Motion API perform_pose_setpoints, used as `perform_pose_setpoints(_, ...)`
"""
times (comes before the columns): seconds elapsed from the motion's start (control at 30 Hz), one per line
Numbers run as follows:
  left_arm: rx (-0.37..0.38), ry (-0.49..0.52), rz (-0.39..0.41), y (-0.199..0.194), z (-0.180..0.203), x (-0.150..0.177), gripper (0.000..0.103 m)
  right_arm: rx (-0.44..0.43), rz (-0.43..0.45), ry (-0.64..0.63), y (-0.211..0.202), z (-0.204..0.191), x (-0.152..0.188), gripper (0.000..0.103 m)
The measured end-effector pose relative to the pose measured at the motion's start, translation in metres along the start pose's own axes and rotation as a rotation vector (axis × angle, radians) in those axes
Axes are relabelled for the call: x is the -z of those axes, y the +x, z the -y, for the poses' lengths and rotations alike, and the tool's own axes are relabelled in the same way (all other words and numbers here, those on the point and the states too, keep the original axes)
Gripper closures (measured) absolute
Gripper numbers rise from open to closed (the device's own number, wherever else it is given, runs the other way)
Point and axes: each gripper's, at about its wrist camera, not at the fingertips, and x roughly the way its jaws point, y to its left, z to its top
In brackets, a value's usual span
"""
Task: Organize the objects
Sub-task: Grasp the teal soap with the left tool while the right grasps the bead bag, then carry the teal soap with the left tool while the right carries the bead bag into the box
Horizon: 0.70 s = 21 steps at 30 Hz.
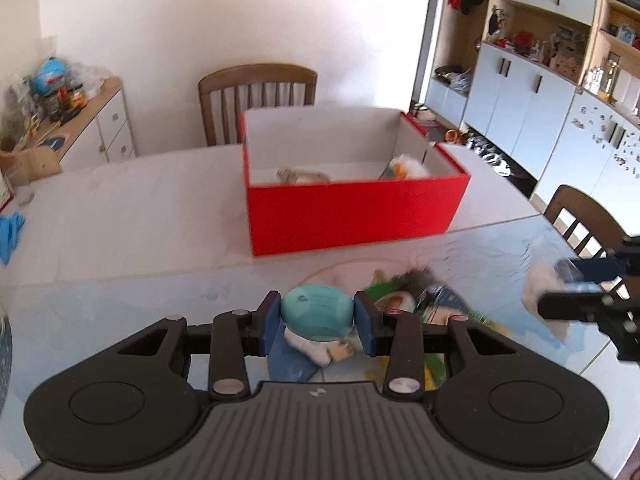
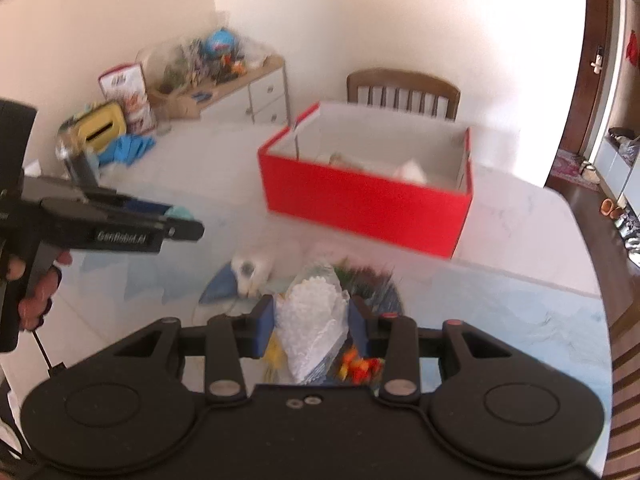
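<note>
Teal oval object (image 1: 317,312) in left claw (image 1: 317,318), white bag (image 2: 310,320) in right claw (image 2: 311,322)

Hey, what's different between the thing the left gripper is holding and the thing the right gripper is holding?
The left gripper holds a teal oval object, smooth, solid and opaque; the right gripper holds a clear plastic bag filled with something white and bumpy. The teal object is compact and rounded, while the bag is crinkled and hangs down past the fingers. Both are pinched between blue pads, lifted above the table, with the red box ahead.
</note>
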Motion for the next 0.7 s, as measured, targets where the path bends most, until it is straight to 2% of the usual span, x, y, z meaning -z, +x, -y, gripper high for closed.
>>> perform_pose_setpoints(0.33, 0.063, 0.069, 0.026, 0.0, 0.0, -0.064, 0.064, 0.051, 0.092, -0.004, -0.001, 0.026, -0.056, 0.065)
perform_pose_setpoints(0.7, 0.082, 0.125, 0.023, 0.04, -0.004, -0.112, 0.064, 0.079, 0.102, 0.03, 0.036, 0.046, -0.106, 0.065)
